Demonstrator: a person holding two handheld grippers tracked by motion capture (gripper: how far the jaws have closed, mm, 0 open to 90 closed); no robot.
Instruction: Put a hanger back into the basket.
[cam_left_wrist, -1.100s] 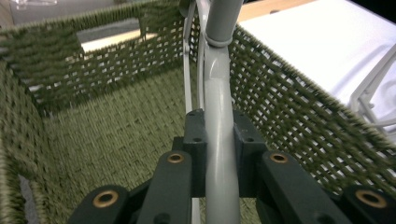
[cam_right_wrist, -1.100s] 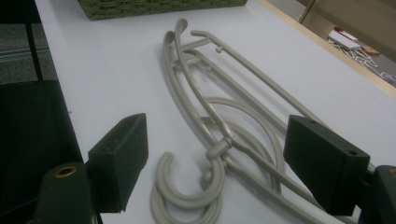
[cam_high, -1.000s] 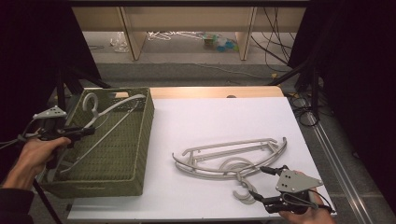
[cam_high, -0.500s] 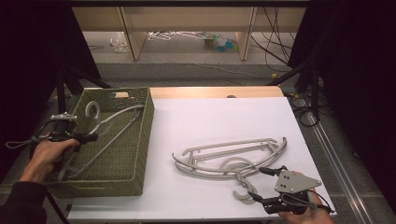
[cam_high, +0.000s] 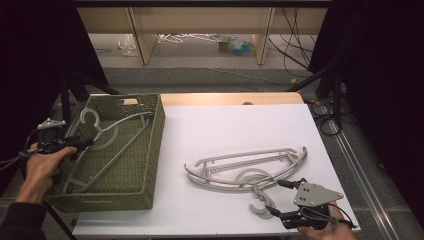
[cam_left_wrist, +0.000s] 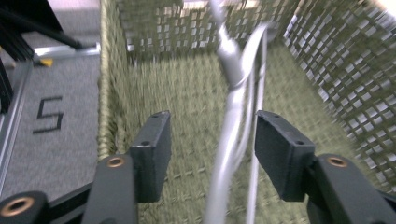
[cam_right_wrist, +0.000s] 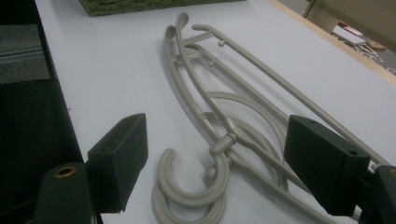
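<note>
A grey plastic hanger (cam_high: 117, 132) lies slanted inside the green woven basket (cam_high: 150, 150) at the table's left. My left gripper (cam_high: 85, 144) is over the basket's left side. Its jaws have just been opening. In the left gripper view the hanger's bar (cam_left_wrist: 233, 93) runs between the pads of the left gripper (cam_left_wrist: 210, 154) with a gap on each side. Two more grey hangers (cam_high: 245, 167) lie stacked on the white table top. My right gripper (cam_high: 275, 197) stands open at their hooks (cam_right_wrist: 187, 196), one pad on either side and neither touching.
The basket's woven wall (cam_left_wrist: 154, 32) closes in the left gripper on three sides. The white table surface (cam_high: 230, 125) lies bare between basket and hangers. Shelving and cables stand beyond the far edge, and dark stands flank the table.
The left gripper's jaws have opened and let go of the hanger, which has settled lower into the basket. The right gripper has stayed where it was.
</note>
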